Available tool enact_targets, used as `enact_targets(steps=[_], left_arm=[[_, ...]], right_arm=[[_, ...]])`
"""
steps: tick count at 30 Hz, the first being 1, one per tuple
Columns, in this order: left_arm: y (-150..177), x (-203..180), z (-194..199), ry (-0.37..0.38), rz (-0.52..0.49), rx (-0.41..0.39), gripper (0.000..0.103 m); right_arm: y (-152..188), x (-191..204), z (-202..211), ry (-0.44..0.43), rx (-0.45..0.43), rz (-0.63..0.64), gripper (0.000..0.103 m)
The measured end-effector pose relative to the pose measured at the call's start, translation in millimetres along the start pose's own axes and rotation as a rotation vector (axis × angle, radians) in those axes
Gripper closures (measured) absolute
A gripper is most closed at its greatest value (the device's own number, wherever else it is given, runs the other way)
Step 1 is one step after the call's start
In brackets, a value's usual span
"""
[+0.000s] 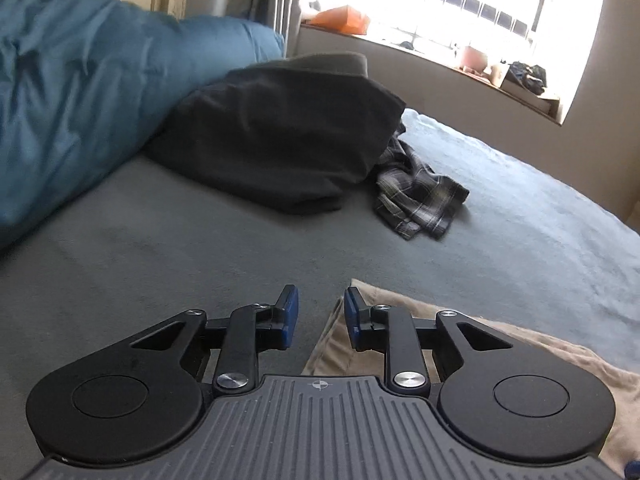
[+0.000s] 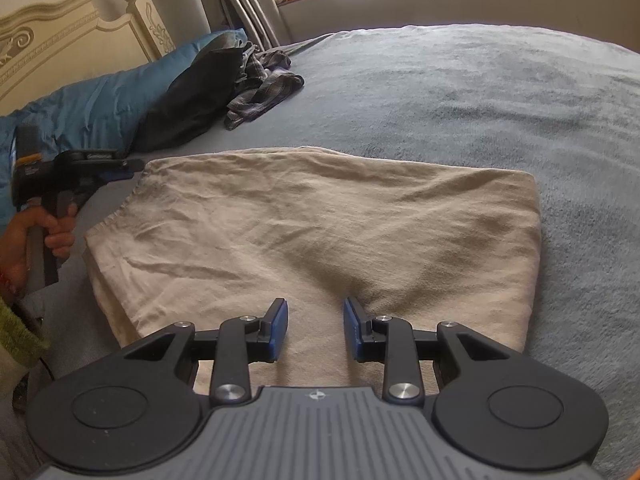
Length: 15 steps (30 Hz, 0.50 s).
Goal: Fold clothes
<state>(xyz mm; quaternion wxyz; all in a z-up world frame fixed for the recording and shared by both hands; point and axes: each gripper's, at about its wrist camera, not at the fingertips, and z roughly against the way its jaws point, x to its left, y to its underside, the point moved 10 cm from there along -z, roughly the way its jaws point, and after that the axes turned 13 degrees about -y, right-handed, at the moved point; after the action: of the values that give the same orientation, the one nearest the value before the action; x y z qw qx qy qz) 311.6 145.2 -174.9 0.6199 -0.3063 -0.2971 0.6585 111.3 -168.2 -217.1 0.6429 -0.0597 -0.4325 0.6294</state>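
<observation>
A beige garment point(image 2: 312, 232) lies folded into a rough rectangle on the grey-blue bed point(image 2: 460, 92). My right gripper point(image 2: 315, 322) hovers open over its near edge, nothing between the blue pads. My left gripper point(image 1: 321, 312) is open too, at the garment's far left corner point(image 1: 400, 320), with bare bed between its fingers. The right wrist view shows that left gripper point(image 2: 120, 168) held by a hand point(image 2: 44, 236), its tip just off the beige cloth's corner. A crumpled plaid garment point(image 1: 416, 196) lies farther back by the pillows.
A black pillow point(image 1: 280, 136) and a blue pillow point(image 1: 80, 88) lean at the head of the bed, before a cream carved headboard point(image 2: 60, 44). A bright window with a cluttered sill point(image 1: 480, 52) and curtains point(image 2: 240, 4) stands beyond. Grey-blue bedding stretches to the right.
</observation>
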Motion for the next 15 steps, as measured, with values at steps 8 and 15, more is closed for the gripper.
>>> enact_targets(steps=[8, 15], left_arm=[[42.5, -34.0, 67.5, 0.134, -0.137, -0.029, 0.073], [105.6, -64.2, 90.4, 0.140, -0.319, -0.016, 0.073]], right_arm=[[-2.0, 12.5, 16.1, -0.095, 0.016, 0.032, 0.068], [35.7, 20.4, 36.9, -0.142, 0.200, 0.170, 0.068]])
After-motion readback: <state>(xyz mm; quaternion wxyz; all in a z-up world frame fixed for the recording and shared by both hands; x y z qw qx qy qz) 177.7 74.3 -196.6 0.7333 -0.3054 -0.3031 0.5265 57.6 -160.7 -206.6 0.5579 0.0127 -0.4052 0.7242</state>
